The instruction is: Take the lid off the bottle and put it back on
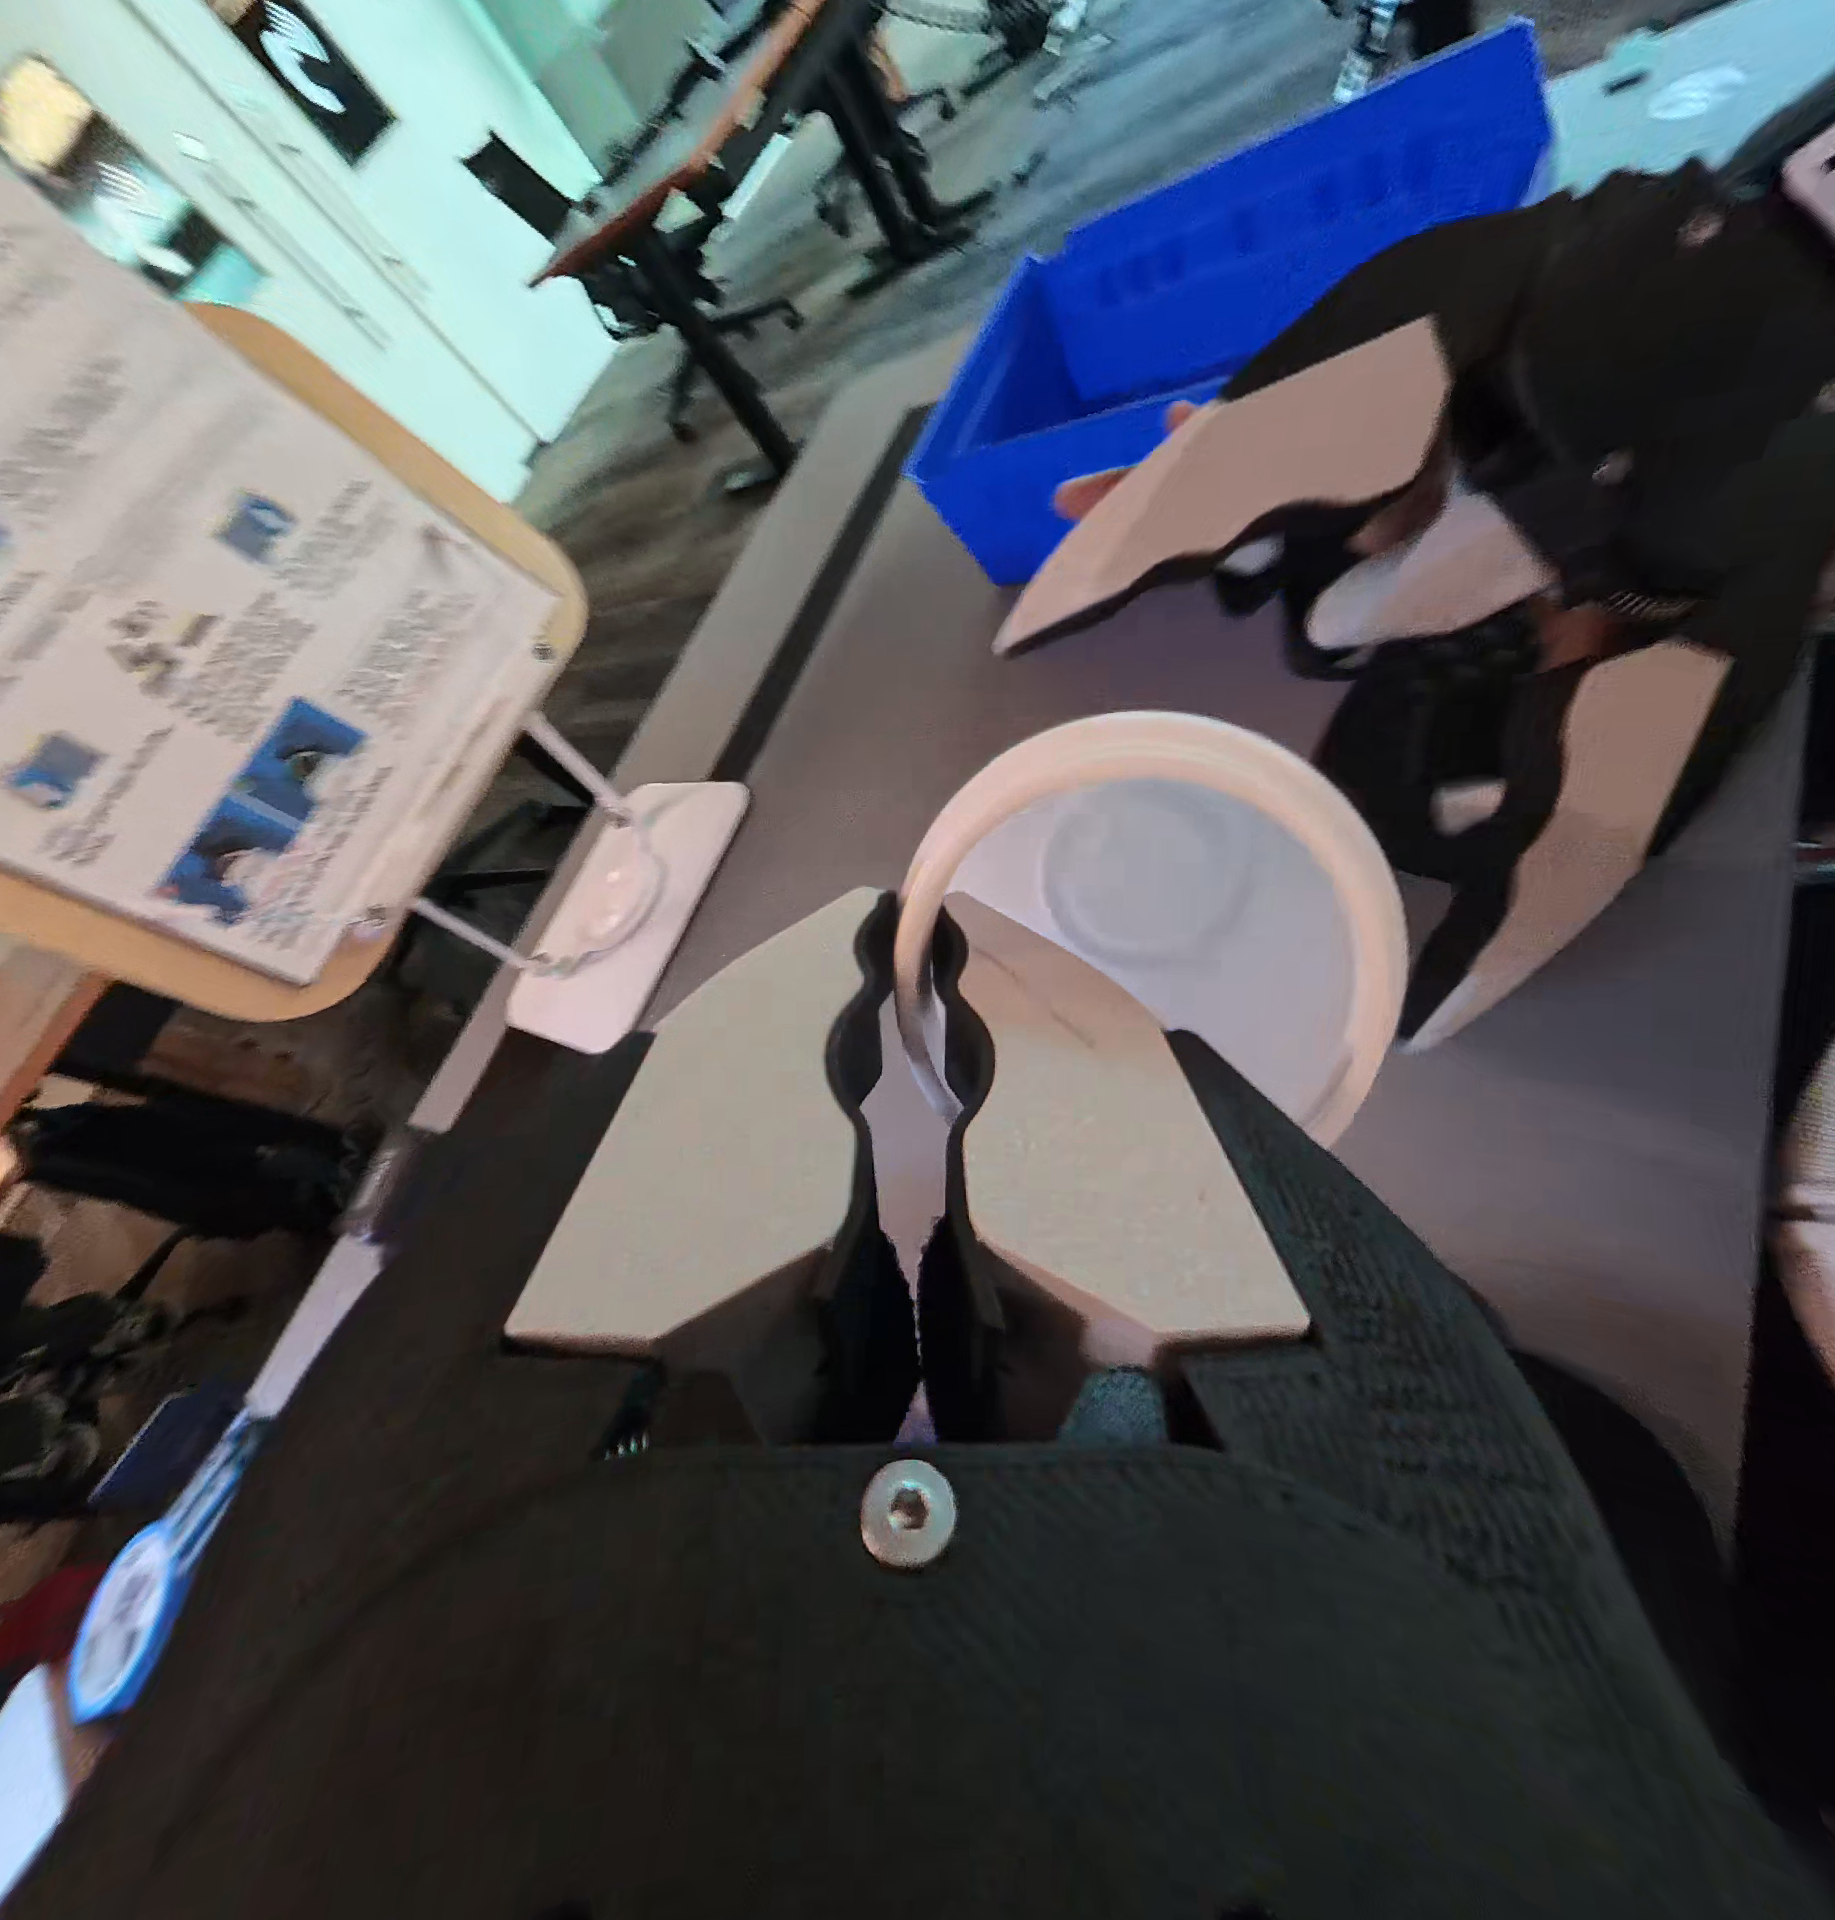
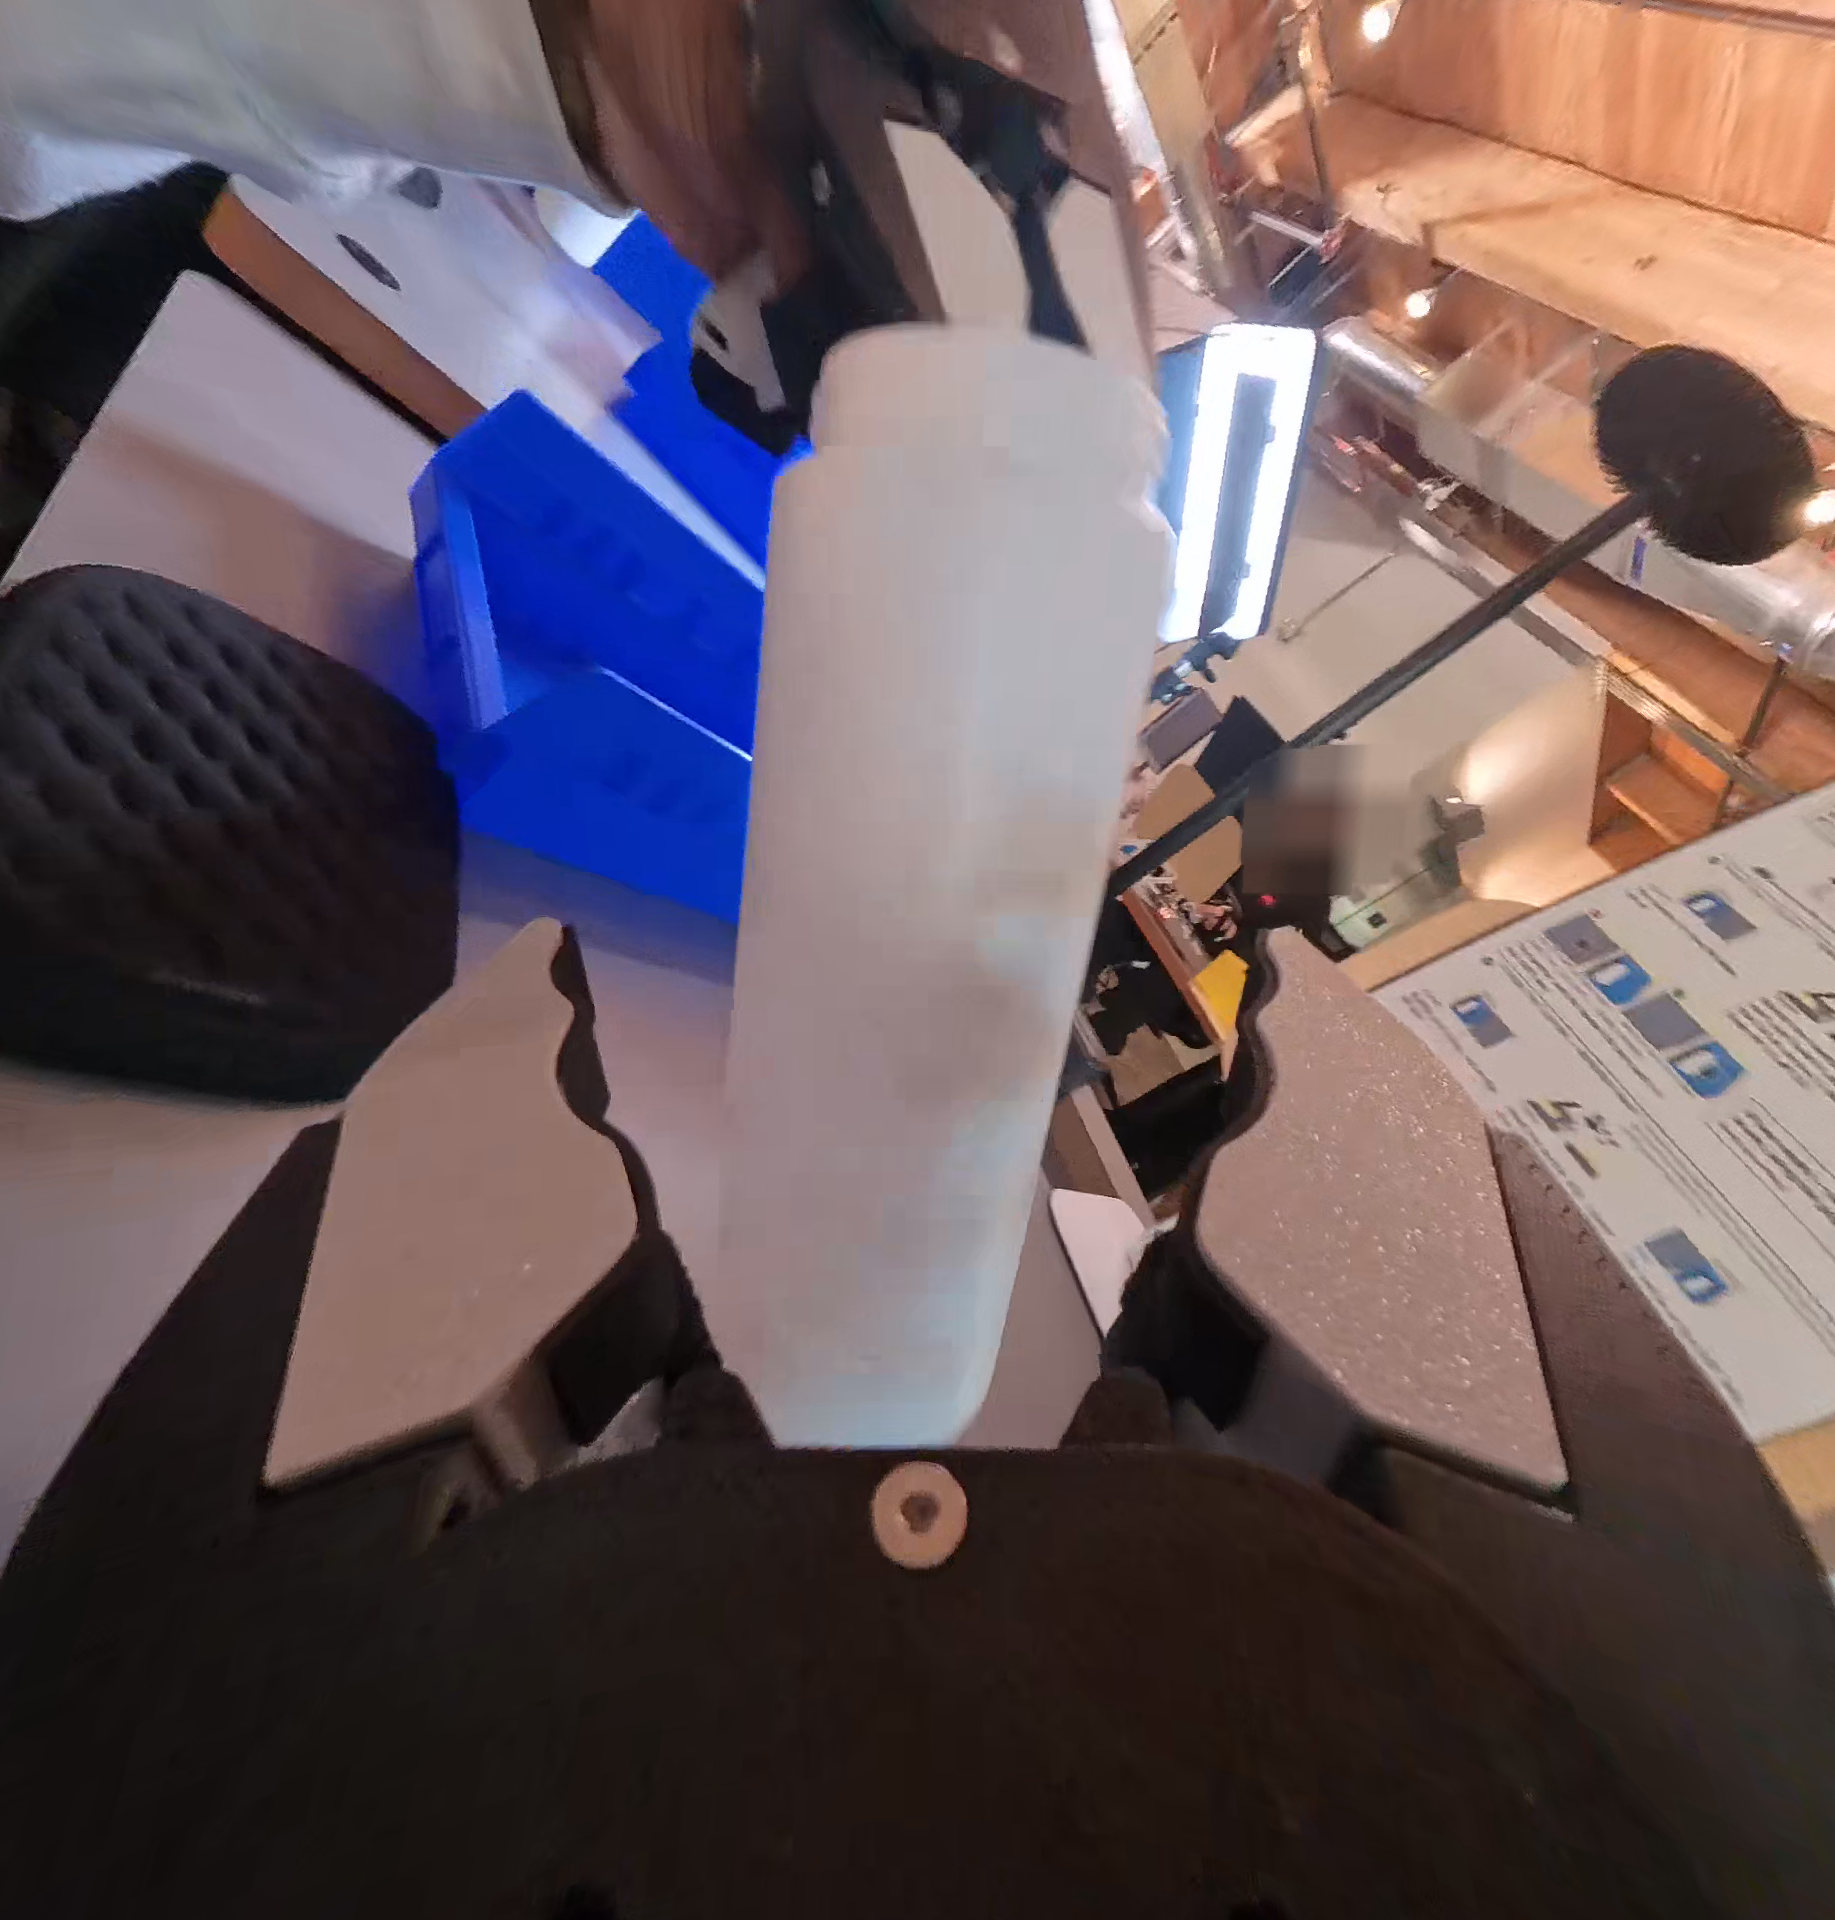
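Left gripper (image 1: 918,940) is pinched nearly closed on the rim of the round white plastic lid (image 1: 1162,894), which hangs open side toward the camera just ahead of its fingertips, so I judge the lid is off and the step in hand is putting it back. Right gripper (image 2: 908,971) stands wide, with the tall white translucent plastic bottle (image 2: 944,831) running up between its fingers; whether they touch it I cannot tell. Next, the lid's open face must be lined up over the bottle's bare neck and turned down.
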Available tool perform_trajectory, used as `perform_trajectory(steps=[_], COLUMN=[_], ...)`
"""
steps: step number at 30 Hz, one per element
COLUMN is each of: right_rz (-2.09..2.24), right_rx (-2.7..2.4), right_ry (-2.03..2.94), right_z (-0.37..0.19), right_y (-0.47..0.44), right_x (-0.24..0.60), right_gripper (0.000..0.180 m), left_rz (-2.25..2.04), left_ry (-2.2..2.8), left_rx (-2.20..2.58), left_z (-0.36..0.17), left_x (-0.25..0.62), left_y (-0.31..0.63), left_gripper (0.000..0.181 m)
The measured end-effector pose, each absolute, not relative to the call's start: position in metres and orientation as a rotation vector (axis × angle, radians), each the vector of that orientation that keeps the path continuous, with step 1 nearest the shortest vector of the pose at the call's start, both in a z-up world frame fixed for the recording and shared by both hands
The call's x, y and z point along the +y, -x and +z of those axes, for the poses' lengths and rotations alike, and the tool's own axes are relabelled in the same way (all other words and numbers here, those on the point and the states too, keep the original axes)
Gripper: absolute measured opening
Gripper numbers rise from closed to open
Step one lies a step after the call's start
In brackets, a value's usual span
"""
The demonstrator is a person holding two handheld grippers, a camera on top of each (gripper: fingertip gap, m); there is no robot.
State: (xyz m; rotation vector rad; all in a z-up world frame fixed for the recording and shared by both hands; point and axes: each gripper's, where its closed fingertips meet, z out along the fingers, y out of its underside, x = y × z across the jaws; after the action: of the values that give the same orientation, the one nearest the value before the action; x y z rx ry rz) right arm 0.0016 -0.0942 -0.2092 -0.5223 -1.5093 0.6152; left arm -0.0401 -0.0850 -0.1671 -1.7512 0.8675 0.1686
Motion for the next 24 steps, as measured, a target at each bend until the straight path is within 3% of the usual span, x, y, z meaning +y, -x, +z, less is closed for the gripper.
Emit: perform_trajectory(steps=[6,11,14,24], right_rz=[0.589,0.896,0.993,1.005], right_rx=[-1.542,-1.533,-1.494,-1.472], right_ry=[0.681,0.857,0.934,1.036], right_z=[-0.227,-0.243,-0.251,-0.273], right_y=[0.015,0.007,0.004,0.011], right_x=[-0.074,-0.061,-0.046,-0.026], right_gripper=[0.094,0.09,0.09,0.09], left_rz=[-0.011,-0.117,-0.059,-0.075], left_ry=[1.776,1.61,1.496,1.318], left_rx=[0.989,0.907,0.743,0.235], left_z=[-0.173,-0.142,-0.123,-0.095], left_x=[-0.065,-0.055,-0.059,-0.125], left_y=[-0.008,-0.017,0.007,0.116], left_gripper=[0.012,0.05,0.062,0.063])
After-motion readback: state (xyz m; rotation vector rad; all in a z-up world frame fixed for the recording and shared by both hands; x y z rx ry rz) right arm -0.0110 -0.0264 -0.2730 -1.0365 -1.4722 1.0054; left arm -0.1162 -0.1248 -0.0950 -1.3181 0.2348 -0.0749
